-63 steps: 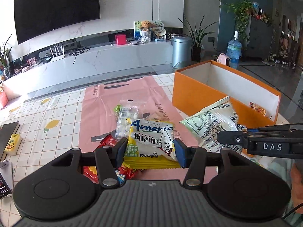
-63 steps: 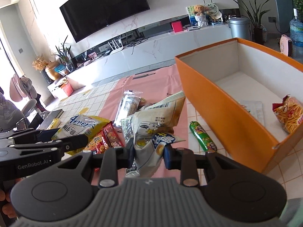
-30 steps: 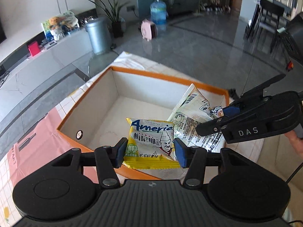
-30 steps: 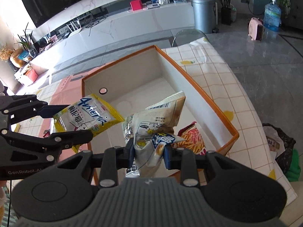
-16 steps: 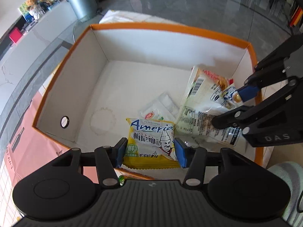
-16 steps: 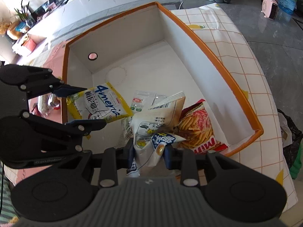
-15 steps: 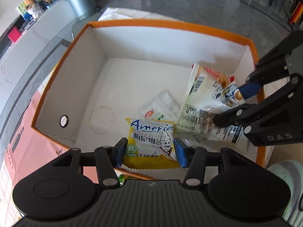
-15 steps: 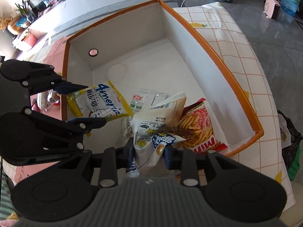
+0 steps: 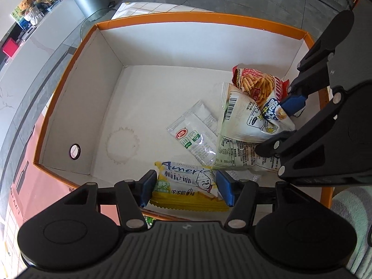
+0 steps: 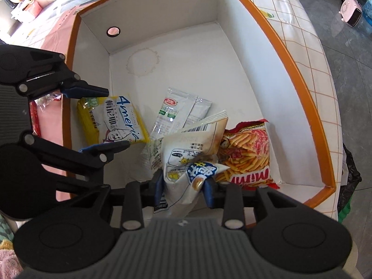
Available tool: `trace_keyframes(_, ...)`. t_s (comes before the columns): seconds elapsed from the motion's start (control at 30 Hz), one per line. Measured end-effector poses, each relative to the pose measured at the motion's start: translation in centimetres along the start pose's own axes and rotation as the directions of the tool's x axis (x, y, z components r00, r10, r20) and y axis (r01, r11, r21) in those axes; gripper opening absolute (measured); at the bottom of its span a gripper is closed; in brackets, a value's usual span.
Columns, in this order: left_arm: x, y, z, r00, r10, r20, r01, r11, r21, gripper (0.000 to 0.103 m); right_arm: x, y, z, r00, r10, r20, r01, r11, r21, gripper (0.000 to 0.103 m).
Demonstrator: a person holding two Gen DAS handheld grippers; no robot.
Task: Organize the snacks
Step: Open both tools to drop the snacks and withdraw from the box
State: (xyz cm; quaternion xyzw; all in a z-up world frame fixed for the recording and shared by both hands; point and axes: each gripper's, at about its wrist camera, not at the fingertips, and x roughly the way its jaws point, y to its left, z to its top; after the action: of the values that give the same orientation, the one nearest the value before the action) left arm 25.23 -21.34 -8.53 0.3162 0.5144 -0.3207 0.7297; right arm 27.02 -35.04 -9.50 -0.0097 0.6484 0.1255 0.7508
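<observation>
Glossy plastic snack packets (image 9: 244, 125); matt cardboard box (image 9: 93, 88) (stained floor); matt black grippers (image 9: 183, 186).

"Americ" on yellow packet (image 9: 188, 183); "Mimi" on red snack bag (image 10: 247, 155)

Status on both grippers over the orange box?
Left gripper opening, yellow snack packet between its fingers. Right gripper opening, crumpled white snack bag between its fingers. Both over orange cardboard box; nothing blocking.
</observation>
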Motion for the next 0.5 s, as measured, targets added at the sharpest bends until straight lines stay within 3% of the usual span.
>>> trace_keyframes(0.4,-3.2,-0.3,-0.3,0.998,-0.004,0.064,0.004,1.000,-0.001,0.078,-2.1,0.1,-0.7,0.997,-0.079,0.014,0.079,0.997,0.002,0.056)
trace_keyframes(0.5,-4.4,-0.1,-0.4,0.996,0.013,0.086,-0.011,1.000,-0.017,0.078,-3.4,0.7,-1.1,0.995,-0.099,0.032,0.099,0.995,-0.005,0.057)
